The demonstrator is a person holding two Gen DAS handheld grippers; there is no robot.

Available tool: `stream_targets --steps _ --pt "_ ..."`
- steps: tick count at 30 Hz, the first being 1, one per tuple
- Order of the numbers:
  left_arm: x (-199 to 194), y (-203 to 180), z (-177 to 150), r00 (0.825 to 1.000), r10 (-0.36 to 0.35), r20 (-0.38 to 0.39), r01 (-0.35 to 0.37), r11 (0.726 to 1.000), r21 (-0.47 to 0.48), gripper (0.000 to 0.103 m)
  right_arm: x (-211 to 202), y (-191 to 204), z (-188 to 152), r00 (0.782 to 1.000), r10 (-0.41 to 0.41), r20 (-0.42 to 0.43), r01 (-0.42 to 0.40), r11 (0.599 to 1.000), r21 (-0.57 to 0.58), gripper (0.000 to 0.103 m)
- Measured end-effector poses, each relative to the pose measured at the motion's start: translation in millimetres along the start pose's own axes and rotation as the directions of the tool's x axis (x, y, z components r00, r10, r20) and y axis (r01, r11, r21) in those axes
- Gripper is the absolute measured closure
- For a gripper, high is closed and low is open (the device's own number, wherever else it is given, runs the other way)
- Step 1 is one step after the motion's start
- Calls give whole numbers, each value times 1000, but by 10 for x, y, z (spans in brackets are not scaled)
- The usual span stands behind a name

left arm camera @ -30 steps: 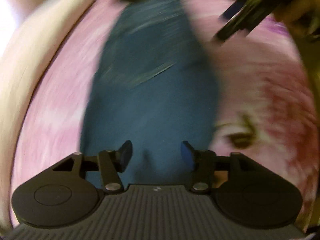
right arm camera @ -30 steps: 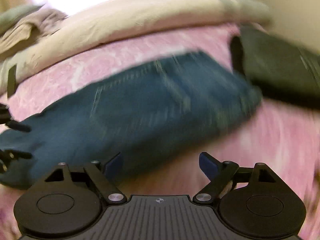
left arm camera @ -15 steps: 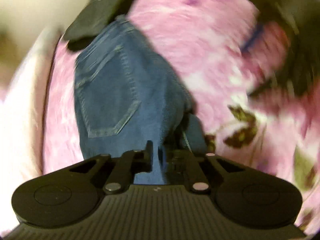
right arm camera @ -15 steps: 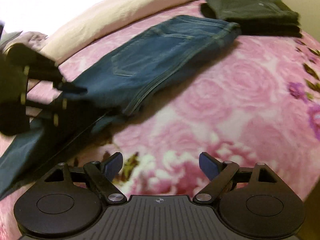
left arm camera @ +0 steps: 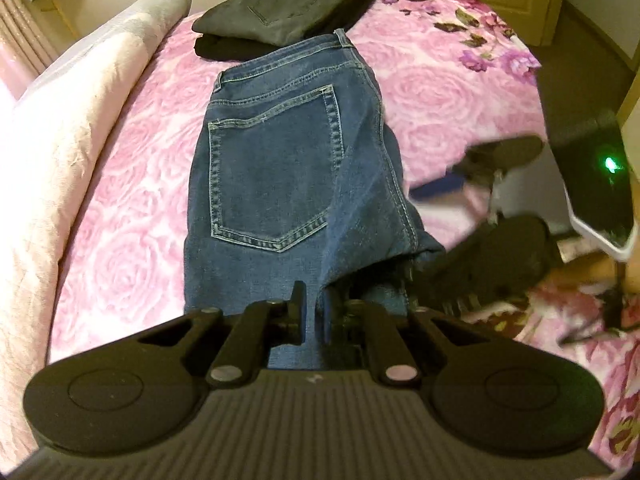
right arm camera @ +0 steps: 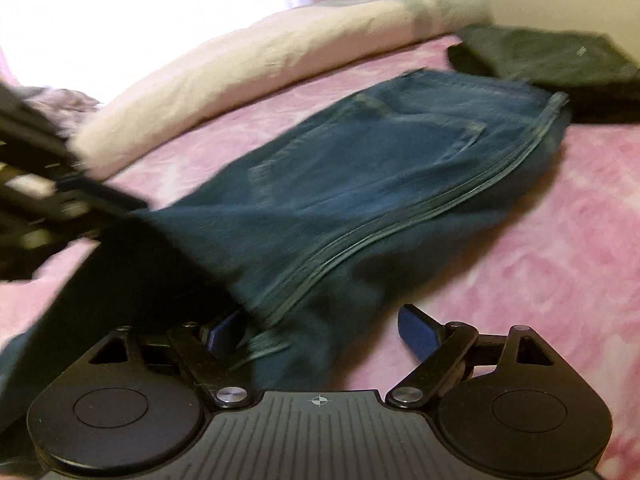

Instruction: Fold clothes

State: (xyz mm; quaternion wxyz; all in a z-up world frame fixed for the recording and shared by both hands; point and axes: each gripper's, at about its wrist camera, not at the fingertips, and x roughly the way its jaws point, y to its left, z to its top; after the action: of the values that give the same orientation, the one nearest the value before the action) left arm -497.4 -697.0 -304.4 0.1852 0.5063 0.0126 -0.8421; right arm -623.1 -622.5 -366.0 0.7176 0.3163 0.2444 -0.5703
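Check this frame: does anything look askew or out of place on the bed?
Nothing stands out. The blue jeans lie folded lengthwise on the pink blanket, their waistband just reaching the folded dark pants.

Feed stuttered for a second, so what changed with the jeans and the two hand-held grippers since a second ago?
The left hand-held gripper was open over the jeans; it has shut on a leg and lifted it. The right hand-held gripper, open throughout, has moved in until denim lies between its fingers. The black stack and the jeans' waist end stayed put.
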Motion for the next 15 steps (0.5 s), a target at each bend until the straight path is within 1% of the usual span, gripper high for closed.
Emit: stream_targets --steps 1,2,3,4,6,8,9,10,13,15 --pt "-11 -29 -11 1000 -14 10 14 1000 -1 88 -84 -53 12 998 -58 35 58 998 -2 17" --pt "-12 -74 -25 1000 -27 15 27 1000 5 85 -224 -119 16 992 -103 80 102 995 13 17" --pt "33 -187 -48 999 -35 -1 35 999 39 83 -366 -183 6 987 -123 107 121 992 21 17" --pt "77 -300 -72 999 -43 -18 44 996 74 83 -481 -233 -30 985 -135 106 133 991 20 17" --pt "166 -527 -118 997 -57 -52 64 988 142 82 -624 -334 -178 984 -166 61 164 986 35 17" --pt "255 -753 -165 994 -68 -87 85 974 209 82 -614 -467 -325 983 -179 -24 181 980 80 17" --pt "291 -851 -191 992 -71 -102 94 967 236 82 -607 -510 -356 984 -172 -54 177 979 102 17" --pt "277 -873 -232 992 -69 -108 93 967 237 80 -611 -543 -379 983 -164 -78 172 978 117 17" --pt "115 -833 -349 991 -65 -114 85 980 183 77 -754 -508 -340 985 -141 -95 149 986 81 17" --pt "-62 -758 -452 991 -55 -125 67 993 93 77 -877 -466 -311 986 -127 -109 134 989 60 17"
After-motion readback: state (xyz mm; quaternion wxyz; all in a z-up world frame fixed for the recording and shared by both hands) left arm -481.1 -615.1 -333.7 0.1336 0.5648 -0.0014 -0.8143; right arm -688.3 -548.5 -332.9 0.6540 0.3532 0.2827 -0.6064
